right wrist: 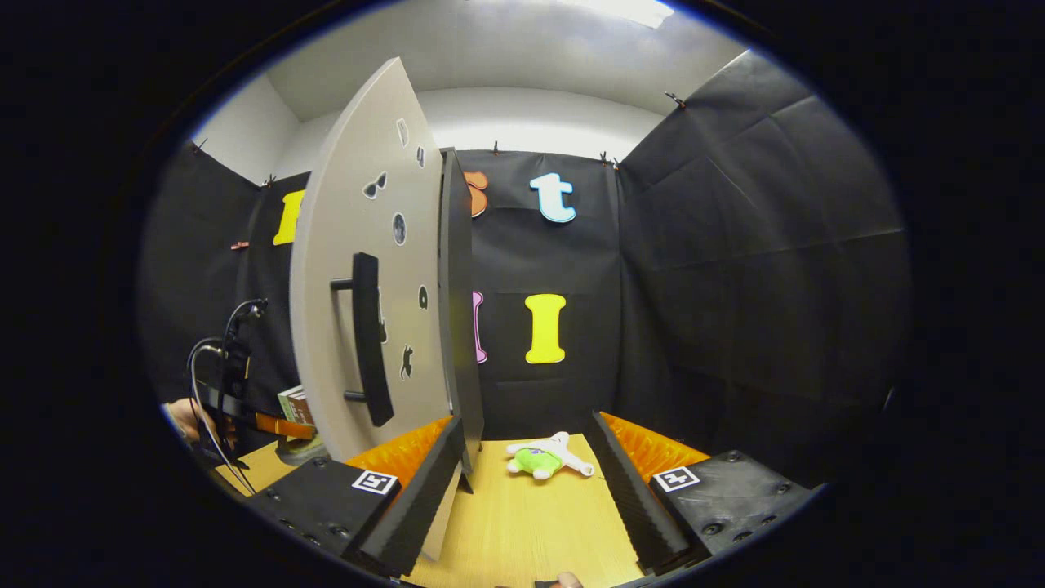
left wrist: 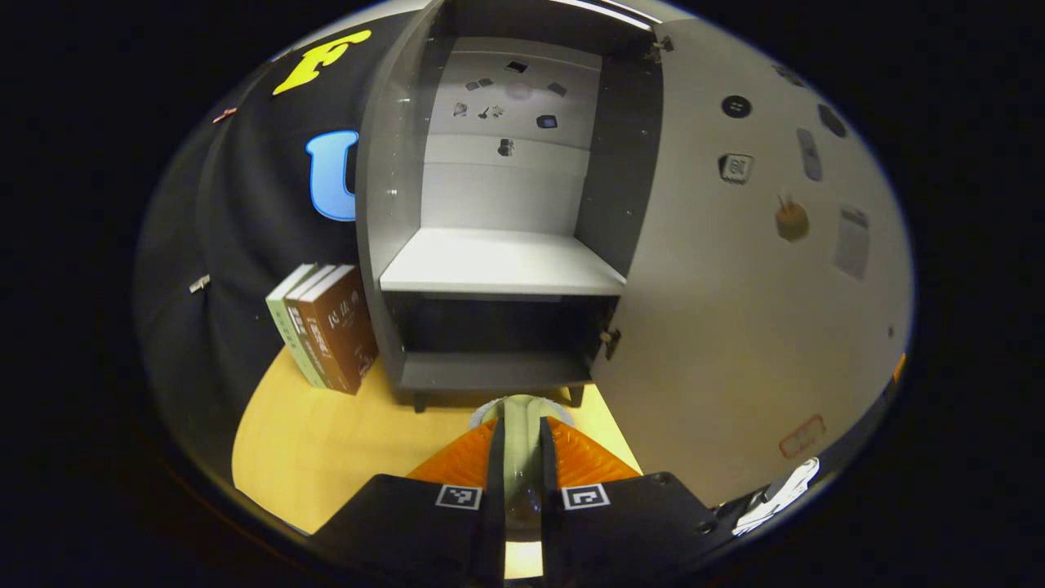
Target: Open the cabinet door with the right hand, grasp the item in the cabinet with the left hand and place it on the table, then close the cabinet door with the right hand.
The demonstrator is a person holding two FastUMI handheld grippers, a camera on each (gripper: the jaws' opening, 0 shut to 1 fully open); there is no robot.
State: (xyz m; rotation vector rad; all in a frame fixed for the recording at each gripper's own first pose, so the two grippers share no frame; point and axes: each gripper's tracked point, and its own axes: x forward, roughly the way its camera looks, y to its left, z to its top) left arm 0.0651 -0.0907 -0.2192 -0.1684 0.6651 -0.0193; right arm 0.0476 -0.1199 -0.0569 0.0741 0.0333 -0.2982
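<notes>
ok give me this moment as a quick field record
cabinet door: swung open
shelf: bare
left gripper: fingers close together on a pale item I cannot identify, over the table
right gripper: open, holding nothing
door handle: untouched
books: upright left of cabinet
plush toy: on table, right of cabinet

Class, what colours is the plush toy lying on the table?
The plush toy is green and white, seen best in the right gripper view.
</notes>
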